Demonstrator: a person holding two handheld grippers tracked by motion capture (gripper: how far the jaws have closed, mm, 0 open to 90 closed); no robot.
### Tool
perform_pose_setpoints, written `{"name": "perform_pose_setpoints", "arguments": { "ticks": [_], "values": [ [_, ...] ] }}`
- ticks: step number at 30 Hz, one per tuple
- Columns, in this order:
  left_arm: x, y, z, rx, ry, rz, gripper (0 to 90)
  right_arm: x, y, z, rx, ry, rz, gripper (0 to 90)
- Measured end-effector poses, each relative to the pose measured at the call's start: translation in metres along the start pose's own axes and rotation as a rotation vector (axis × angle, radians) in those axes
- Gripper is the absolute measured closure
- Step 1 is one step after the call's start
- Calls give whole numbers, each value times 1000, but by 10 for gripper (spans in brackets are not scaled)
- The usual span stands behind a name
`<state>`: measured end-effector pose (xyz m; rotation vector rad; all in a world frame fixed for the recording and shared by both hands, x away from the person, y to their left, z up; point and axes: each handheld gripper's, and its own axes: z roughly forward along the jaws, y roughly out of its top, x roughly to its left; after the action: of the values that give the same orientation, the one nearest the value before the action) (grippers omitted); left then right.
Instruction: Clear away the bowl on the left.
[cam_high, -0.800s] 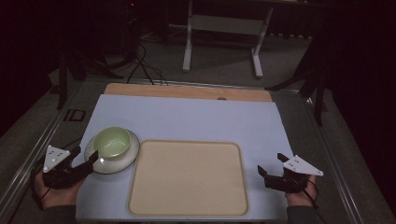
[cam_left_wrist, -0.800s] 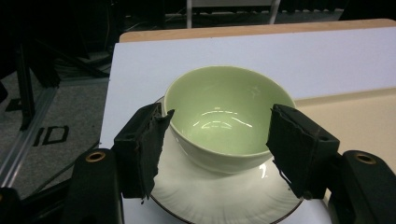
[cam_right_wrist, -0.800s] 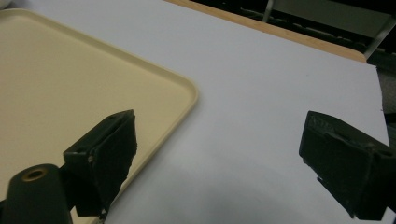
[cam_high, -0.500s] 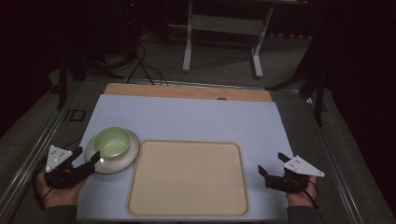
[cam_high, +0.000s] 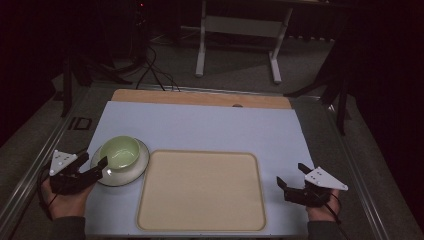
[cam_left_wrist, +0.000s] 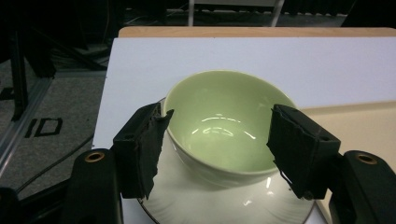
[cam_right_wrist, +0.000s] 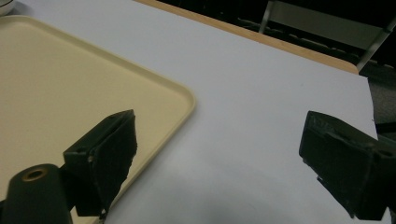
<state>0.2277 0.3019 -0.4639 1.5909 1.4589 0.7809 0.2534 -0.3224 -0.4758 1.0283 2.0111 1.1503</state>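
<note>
At the near left of the desk (cam_high: 200, 125) the left gripper (cam_high: 93, 166) sits low in a hand (cam_high: 62, 197). Its jaws are spread wide, one on each side of the green bowl (cam_high: 120, 151), and in the left gripper view the bowl (cam_left_wrist: 219, 126) fills the gap between them. One jaw is right at the rim, but you cannot tell if it touches, and the other is a little apart, so the bowl is not squeezed. The bowl stands upright on a white plate (cam_high: 131, 171), near the left edge of the desk. Just to the right of the plate lies a flat tan tray (cam_high: 202, 192) with nothing on it. At the near right, well apart from the bowl, the right gripper (cam_high: 290, 181) rests in the other hand (cam_high: 322, 210). Its jaws are wide apart too, with only bare desk and the tray's corner (cam_right_wrist: 177, 100) between them.
</note>
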Motion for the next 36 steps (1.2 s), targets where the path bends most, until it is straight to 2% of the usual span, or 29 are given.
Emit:
{"name": "perform_pose_setpoints", "arguments": {
  "ticks": [8,11,17,36],
  "values": [
    [6,2,1,2,24,-24,350,1,0,0,0,-2,-2,108],
    [6,2,3,4,25,-21,360,0,0,0,-2,-2,-1,108],
    [5,4,11,27,32,-16,349,1,0,0,-2,-1,-3,108],
    [10,6,29,74,62,-43,345,1,1,0,-7,-2,-6,108]
  ]
}}
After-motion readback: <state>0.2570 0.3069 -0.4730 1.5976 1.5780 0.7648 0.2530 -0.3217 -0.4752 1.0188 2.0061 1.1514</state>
